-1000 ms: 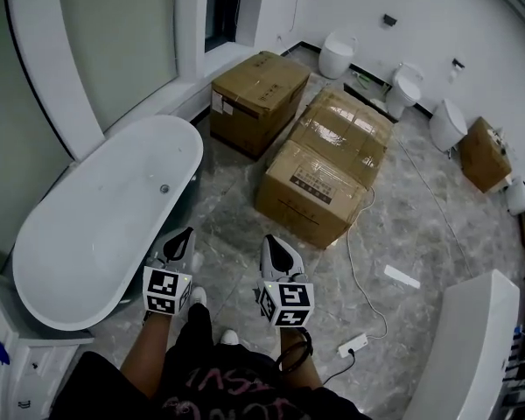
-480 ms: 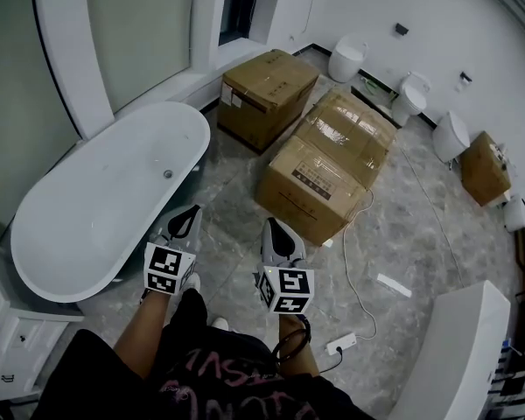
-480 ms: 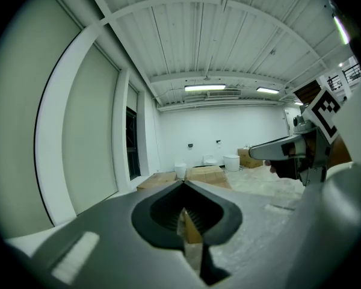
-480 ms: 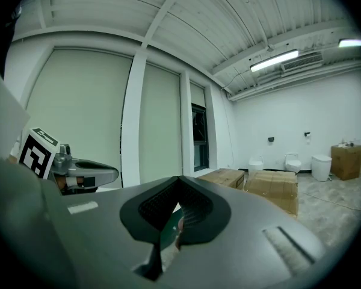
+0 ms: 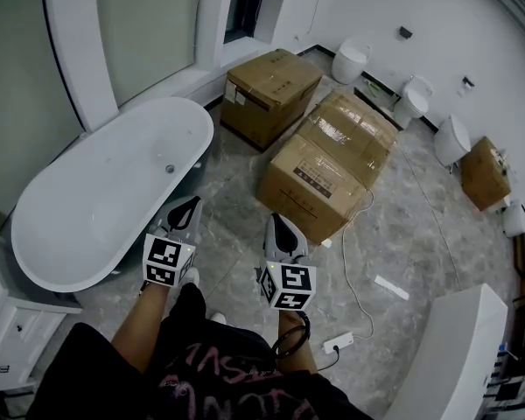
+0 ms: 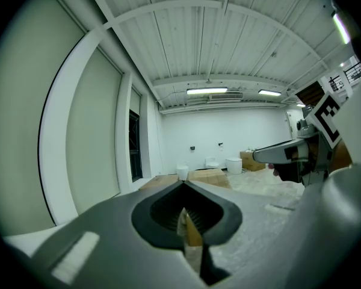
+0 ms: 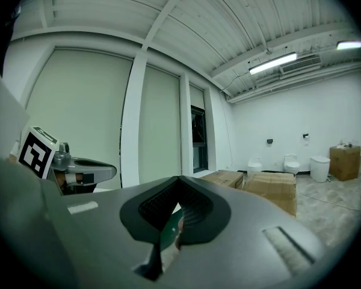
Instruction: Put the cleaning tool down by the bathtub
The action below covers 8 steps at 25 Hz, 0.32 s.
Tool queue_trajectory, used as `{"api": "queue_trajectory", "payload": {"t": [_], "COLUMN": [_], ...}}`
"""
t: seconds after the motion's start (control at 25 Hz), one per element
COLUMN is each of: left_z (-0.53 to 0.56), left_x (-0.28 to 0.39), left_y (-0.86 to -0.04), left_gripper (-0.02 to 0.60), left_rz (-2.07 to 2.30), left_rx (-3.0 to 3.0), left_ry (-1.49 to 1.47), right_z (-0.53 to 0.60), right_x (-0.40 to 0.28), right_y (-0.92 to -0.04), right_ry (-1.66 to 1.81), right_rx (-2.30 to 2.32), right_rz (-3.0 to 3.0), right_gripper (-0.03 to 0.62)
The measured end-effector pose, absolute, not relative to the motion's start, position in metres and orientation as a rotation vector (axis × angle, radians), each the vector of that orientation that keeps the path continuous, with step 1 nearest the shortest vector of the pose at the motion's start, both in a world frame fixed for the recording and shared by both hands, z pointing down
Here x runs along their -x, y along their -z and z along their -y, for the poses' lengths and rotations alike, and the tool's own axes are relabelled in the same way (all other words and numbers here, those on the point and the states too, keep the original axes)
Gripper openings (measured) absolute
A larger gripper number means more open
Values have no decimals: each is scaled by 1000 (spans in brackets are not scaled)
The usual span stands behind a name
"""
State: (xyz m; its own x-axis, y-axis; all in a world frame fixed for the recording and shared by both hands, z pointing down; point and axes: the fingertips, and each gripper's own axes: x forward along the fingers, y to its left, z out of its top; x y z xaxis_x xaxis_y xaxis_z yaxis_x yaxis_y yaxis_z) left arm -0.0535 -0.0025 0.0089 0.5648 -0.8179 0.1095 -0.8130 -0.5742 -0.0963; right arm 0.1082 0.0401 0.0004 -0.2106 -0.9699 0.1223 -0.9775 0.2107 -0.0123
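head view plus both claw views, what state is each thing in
left claw: shut, nothing held
right claw: shut, nothing held
bathtub: empty
cardboard boxes: closed, taped shut

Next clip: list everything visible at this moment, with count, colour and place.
bathtub: one, white, left.
cardboard boxes: four, brown; one by the window, two mid-floor, one at the right wall.
toilets: at least three, white, far wall.
power strip: one, white, floor, bottom centre.
cabinet: one, white, bottom left.
curved fixture: one, white, bottom right.
left gripper: grey, tongs shut, beside the bathtub.
right gripper: grey, tongs shut, over the floor; nothing seen in either.
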Motion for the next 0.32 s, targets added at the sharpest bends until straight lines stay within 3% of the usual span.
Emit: {"api": "queue_trajectory", "payload": {"t": [0.32], "left_z": [1], "left_x": [66], "left_y": [-11], "left_gripper": [0], "left_rz": [-1490], "left_rx": [2757], "left_ry": [202], "right_z": [-42], "right_x": [-102], "right_y": [-3], "right_ry": [-135], "right_rx": [-1906], "right_rz": [2386], "right_gripper": [12]}}
